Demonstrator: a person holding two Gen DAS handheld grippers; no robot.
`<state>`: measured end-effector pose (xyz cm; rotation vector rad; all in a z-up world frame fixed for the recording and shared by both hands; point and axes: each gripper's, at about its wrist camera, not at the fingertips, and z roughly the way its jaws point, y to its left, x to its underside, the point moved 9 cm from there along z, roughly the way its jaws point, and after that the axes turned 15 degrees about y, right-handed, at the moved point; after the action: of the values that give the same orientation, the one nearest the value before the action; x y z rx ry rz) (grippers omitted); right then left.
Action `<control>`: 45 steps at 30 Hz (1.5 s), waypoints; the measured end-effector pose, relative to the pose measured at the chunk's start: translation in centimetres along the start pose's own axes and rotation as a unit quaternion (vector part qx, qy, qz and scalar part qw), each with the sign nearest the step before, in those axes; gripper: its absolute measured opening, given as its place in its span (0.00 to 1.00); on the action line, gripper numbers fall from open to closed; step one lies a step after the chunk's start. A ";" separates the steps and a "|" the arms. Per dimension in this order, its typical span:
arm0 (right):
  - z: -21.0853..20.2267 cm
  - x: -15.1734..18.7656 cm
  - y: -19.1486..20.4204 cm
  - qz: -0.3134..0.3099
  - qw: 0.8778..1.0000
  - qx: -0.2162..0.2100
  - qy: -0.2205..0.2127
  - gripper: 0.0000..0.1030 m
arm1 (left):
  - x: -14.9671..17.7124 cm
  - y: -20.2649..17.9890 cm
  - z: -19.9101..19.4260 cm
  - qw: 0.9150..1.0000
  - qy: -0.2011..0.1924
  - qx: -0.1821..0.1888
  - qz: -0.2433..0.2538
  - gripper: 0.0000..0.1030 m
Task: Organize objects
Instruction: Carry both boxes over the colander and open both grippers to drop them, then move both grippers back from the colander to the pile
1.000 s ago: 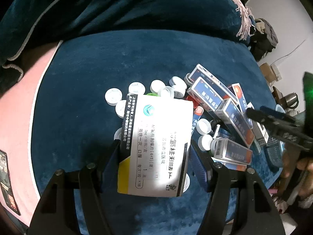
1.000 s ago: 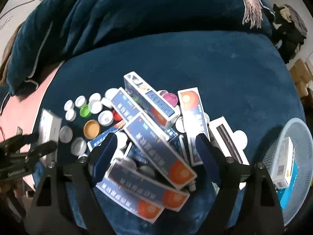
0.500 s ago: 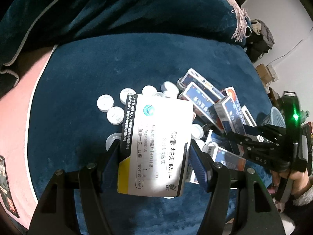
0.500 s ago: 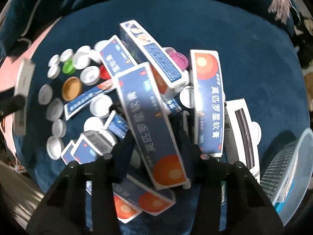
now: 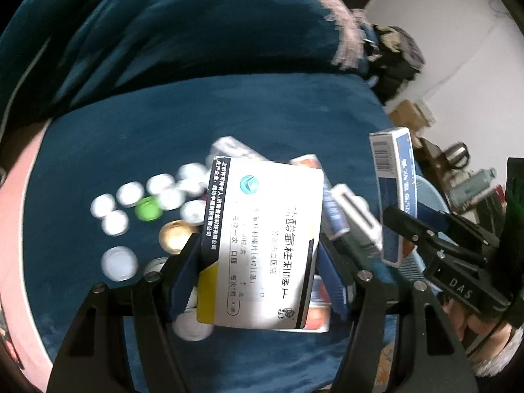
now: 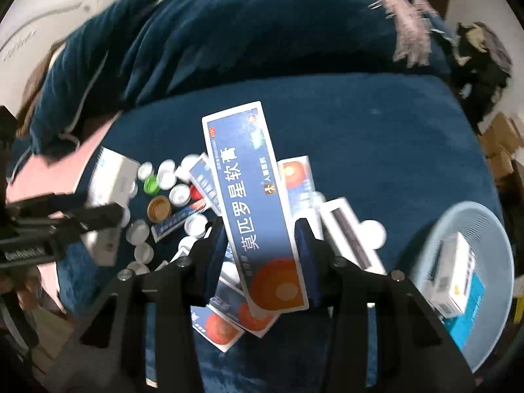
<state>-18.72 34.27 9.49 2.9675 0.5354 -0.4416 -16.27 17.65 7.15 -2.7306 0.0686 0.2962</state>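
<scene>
**Two boxes held above the pile, basket waiting at the right**

Two cartons are off the surface at once. The long blue cardboard box with an orange disc [image 6: 262, 209] is pinched near its lower end by the right claw [image 6: 262, 255], whose jaws have just been closing and now press on its long sides; most of its length sticks out beyond the pads, tilted. The white cardboard medicine box with a black edge strip [image 5: 262, 245] sits between the pads of the left claw [image 5: 258, 278], held across its width.

Below lie the remaining blue cartons [image 6: 229, 321] and scattered white round bottle caps [image 5: 119, 262] on the dark blue plush bed cover [image 6: 376, 150]. The pale blue mesh plastic basket [image 6: 491, 337], already holding a box or two, stands at the right.

Risks, as I judge them: the end-heavy blue box could swing or slip out during a quick carry, and the two claws, close together, could knock one another's loads.
</scene>
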 end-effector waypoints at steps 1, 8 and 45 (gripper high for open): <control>-0.9 0.3 -0.9 0.013 1.000 0.002 -0.010 0.42 | -0.2 -1.2 0.1 1.000 0.000 0.003 0.008 0.67; -3.2 2.0 -6.1 0.098 0.994 0.007 -0.046 0.42 | -0.8 -10.5 1.3 0.997 0.011 0.028 0.068 0.67; -5.8 9.6 -22.5 0.344 0.935 0.045 -0.068 1.00 | -1.3 -23.3 5.2 0.986 0.008 0.006 0.164 0.99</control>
<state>-16.59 59.21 11.27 2.9099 -0.5447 -0.5830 -16.46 41.12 11.48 -2.7024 0.5267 0.3627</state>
